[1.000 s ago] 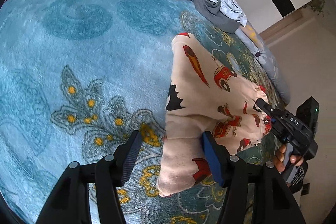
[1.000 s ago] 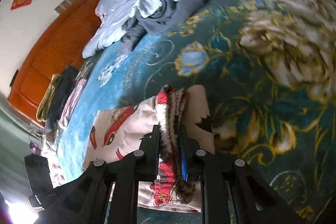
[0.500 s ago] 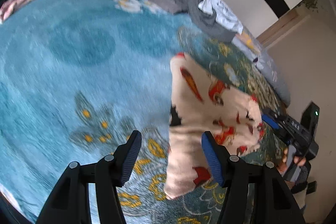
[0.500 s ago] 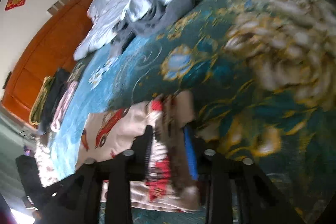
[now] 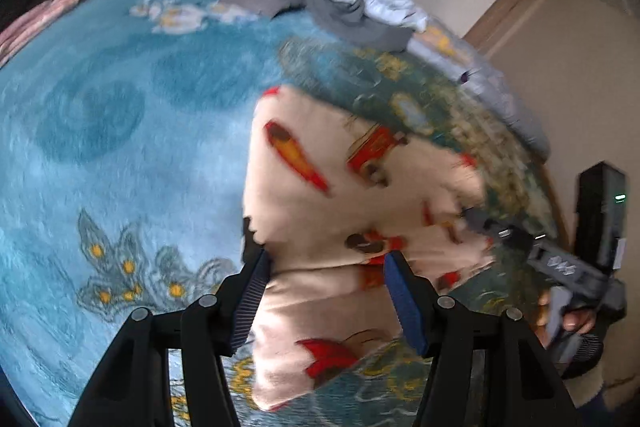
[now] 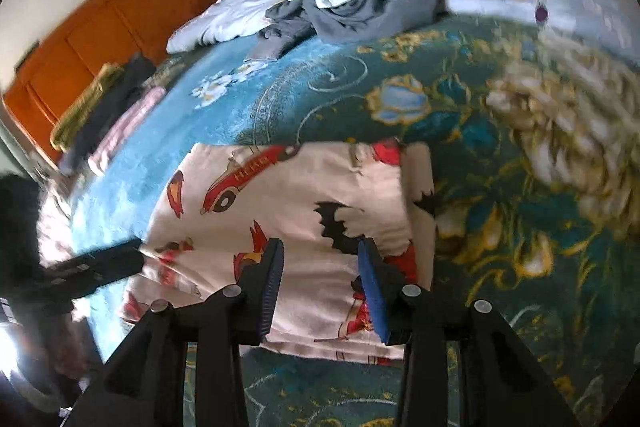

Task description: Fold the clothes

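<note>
Folded garment (image 6: pixel 288 211): cream, printed with red cars, red-orange rockets and black bats. Blanket (image 6: pixel 460 131): light blue to dark teal, with yellow, white and pale gold flowers. Heaped clothes (image 6: pixel 344 3): grey and pale blue. Headboard (image 6: pixel 120 11): orange wood. Gripper pads (image 6: pixel 370 287): blue.

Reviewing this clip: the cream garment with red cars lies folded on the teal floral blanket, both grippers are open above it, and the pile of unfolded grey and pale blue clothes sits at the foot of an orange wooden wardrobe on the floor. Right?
Not quite. The pile of unfolded clothes lies on the bed, at the far edge of the teal blanket, not on the floor; the right wrist view shows this. The cream garment and the open left gripper and right gripper are as stated.
</note>
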